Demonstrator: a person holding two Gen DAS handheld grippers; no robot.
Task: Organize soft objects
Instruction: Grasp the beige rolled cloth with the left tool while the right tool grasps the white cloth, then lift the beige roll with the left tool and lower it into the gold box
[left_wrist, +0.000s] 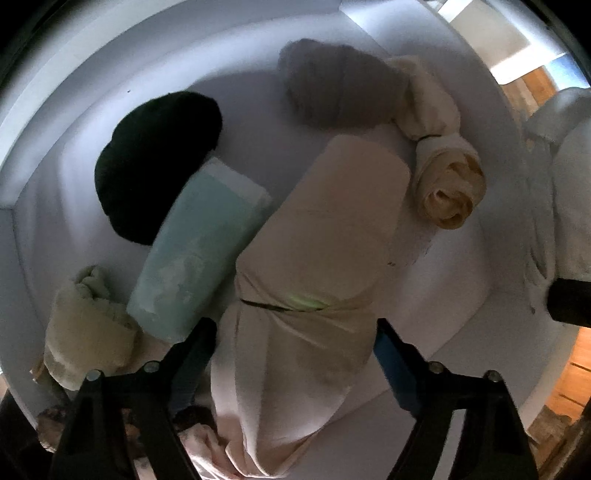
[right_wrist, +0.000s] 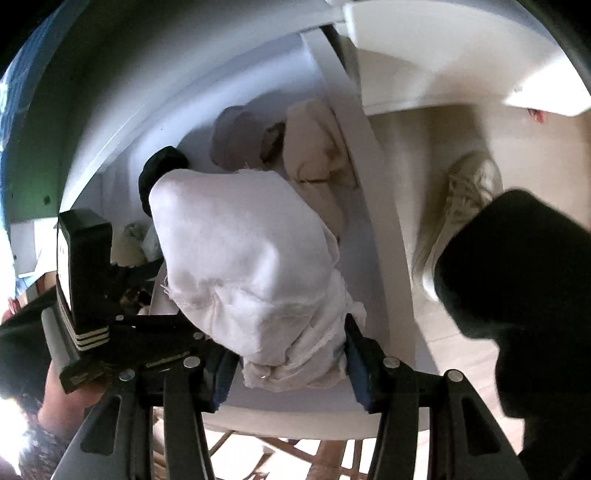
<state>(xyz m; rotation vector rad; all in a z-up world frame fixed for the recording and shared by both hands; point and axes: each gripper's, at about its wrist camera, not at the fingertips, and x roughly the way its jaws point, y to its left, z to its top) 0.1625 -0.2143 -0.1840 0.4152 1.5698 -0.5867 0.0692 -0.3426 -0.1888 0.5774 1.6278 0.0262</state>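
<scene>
A large pale pink-white rolled cloth bundle (left_wrist: 314, 258) lies in a white drawer (left_wrist: 74, 110); it also shows in the right wrist view (right_wrist: 240, 251). My left gripper (left_wrist: 295, 347) is closed around the bundle's near end. My right gripper (right_wrist: 291, 354) is also closed around that end, with the left gripper's body (right_wrist: 88, 280) beside it. In the drawer lie a black roll (left_wrist: 155, 166), a light blue folded cloth (left_wrist: 195, 258), a pale green roll (left_wrist: 88, 325), a grey roll (left_wrist: 340, 85) and a cream roll (left_wrist: 443, 173).
The drawer's right wall (right_wrist: 369, 184) stands beside the bundle. Outside it are a light floor (right_wrist: 424, 147), a white shoe (right_wrist: 461, 206) and a dark blurred shape (right_wrist: 517, 277) close to the camera. The white cabinet face (right_wrist: 424, 44) rises behind.
</scene>
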